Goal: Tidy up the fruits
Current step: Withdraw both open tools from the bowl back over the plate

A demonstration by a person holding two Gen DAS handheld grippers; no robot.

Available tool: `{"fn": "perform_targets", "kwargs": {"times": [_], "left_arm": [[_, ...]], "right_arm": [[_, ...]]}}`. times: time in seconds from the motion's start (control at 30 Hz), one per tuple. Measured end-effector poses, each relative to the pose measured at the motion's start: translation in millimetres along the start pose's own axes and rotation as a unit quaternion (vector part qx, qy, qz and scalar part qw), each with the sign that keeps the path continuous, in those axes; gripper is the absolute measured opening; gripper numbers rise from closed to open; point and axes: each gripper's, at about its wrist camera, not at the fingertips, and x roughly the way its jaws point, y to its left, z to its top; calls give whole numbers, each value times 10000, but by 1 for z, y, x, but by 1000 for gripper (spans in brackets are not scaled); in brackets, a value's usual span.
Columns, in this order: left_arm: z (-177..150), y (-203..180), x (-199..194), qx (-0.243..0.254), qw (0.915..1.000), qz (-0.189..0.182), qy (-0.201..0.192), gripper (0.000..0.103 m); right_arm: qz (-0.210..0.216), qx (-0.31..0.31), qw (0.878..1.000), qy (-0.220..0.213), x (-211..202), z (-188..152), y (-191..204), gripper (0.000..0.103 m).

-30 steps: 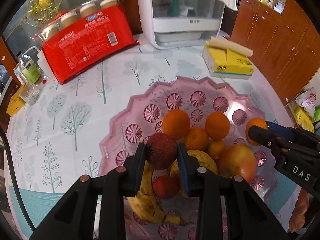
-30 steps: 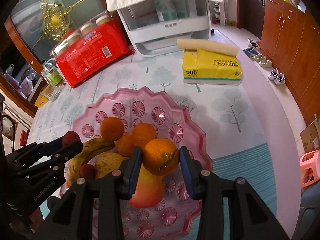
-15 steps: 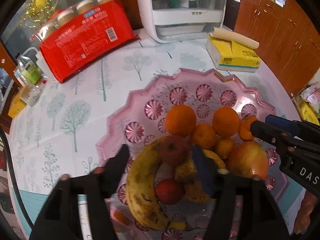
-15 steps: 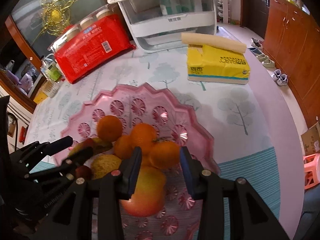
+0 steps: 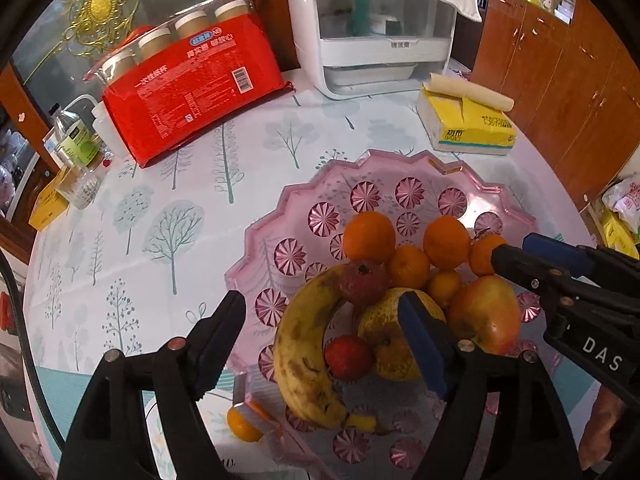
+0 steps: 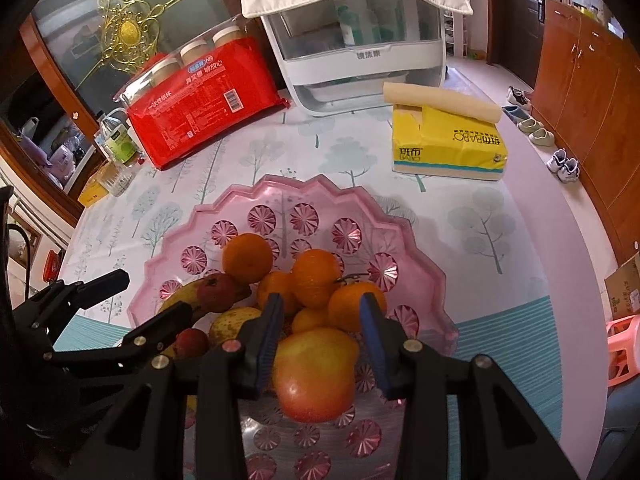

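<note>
The pink plate (image 5: 304, 184) (image 6: 280, 188) holds a banana (image 5: 300, 352), a pear (image 5: 384, 344), an apple (image 6: 316, 372) and several oranges. A dark red fruit (image 5: 364, 284) rests on the banana and pear, free of the pads. My left gripper (image 5: 320, 320) hangs just above it, and its jaws are opening with nothing pressed between them. My right gripper (image 6: 322, 312) hovers over the apple with its pads a little apart. A small orange (image 6: 356, 306) sits in the pile, against its right fingertip and beyond the pads.
A red pack of cups (image 5: 192, 92), a white appliance (image 5: 372, 40) and a yellow tissue box (image 5: 468, 128) stand behind the plate. Small bottles (image 5: 76, 140) crowd the left edge. Another small orange (image 5: 244, 424) lies on the cloth by the plate's near rim.
My left gripper opened and let go of the dark red fruit, which now lies on the banana. My right gripper lowered its orange into the pile, and the orange now sits past the fingertips.
</note>
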Motion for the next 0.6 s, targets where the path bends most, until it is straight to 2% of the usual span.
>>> {"fn": "perform_targets", "kwargs": {"times": [0.3, 0.6], "left_arm": [[-14, 15, -35, -166, 9997, -74, -180, 78], [-35, 38, -82, -360, 9985, -127, -392, 78]], "right_arm": [[73, 108, 9999, -53, -24, -9, 6, 40], [74, 179, 9992, -340, -65, -16, 15, 40]]}}
